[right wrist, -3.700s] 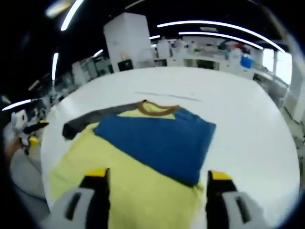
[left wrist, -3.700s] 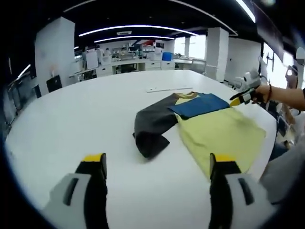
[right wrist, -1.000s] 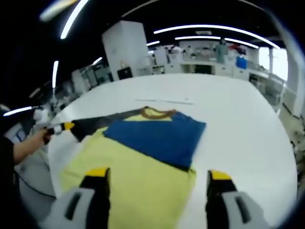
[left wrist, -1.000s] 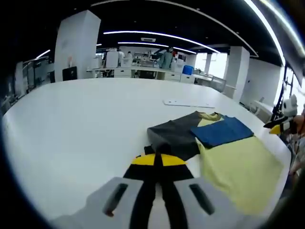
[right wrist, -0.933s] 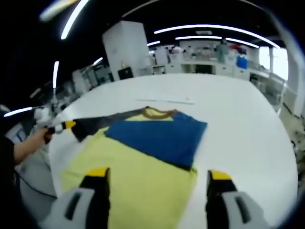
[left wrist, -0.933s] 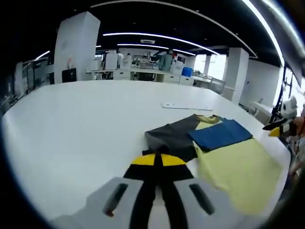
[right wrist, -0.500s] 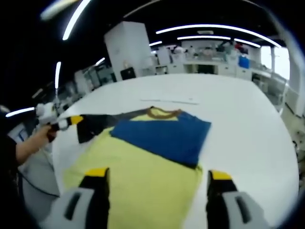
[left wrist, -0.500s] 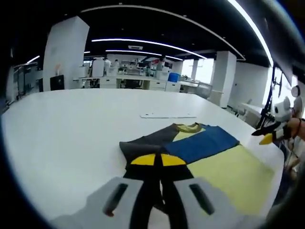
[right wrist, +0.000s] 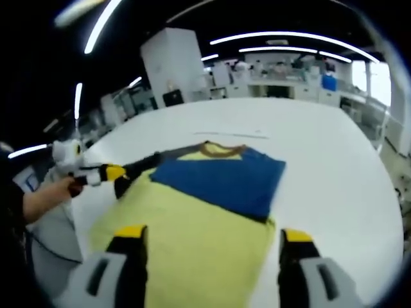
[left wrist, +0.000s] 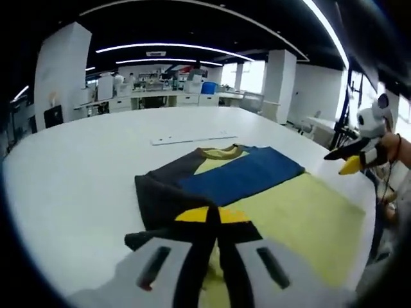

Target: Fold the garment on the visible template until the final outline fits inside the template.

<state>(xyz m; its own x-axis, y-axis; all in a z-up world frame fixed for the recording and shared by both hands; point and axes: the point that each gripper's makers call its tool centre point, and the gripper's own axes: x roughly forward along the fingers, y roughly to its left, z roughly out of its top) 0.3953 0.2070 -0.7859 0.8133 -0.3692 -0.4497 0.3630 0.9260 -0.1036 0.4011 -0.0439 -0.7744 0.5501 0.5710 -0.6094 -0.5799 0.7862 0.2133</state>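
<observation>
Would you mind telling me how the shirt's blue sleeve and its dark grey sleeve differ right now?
The blue sleeve lies flat, folded across the yellow body of the shirt; the dark grey sleeve is rumpled and partly off the body. The left gripper is shut on the grey sleeve, while the right gripper, open, holds nothing and leaves the blue one free. Both join near the brown collar.

We see yellow shirt (right wrist: 192, 224) flat on table, blue sleeve (right wrist: 221, 179) folded across chest, dark grey sleeve (left wrist: 164, 196) lifted.
</observation>
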